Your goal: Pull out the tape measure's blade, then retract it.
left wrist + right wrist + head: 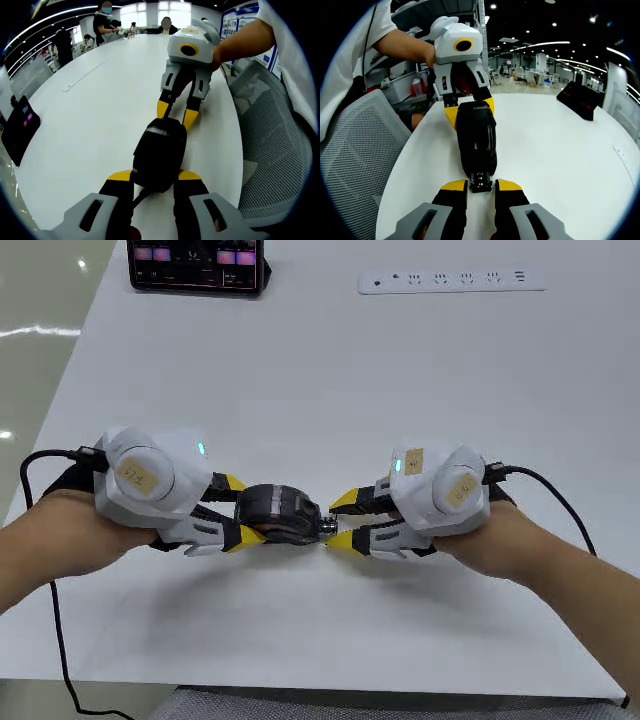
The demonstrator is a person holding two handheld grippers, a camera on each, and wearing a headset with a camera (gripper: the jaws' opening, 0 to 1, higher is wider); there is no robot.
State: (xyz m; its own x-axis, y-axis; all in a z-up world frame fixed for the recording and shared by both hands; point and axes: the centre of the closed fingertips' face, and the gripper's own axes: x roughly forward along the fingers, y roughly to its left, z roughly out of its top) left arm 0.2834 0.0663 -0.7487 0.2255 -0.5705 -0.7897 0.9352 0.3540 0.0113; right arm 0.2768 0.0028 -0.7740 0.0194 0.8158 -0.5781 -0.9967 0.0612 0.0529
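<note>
The left hand (60, 530) rests low on the table (300, 360). Its left gripper (242, 510) points right, jaws clamped on the tape (280, 513), which lies at the table's near centre. The right gripper (340, 521) points left, level, its jaws narrow and pinching the hook (327, 525).

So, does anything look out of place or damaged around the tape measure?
Nothing stands out. The tape measure looks intact, held squarely in the left hand-held gripper, blade not yet drawn out; the right hand-held gripper brackets its end hook at the table.
</note>
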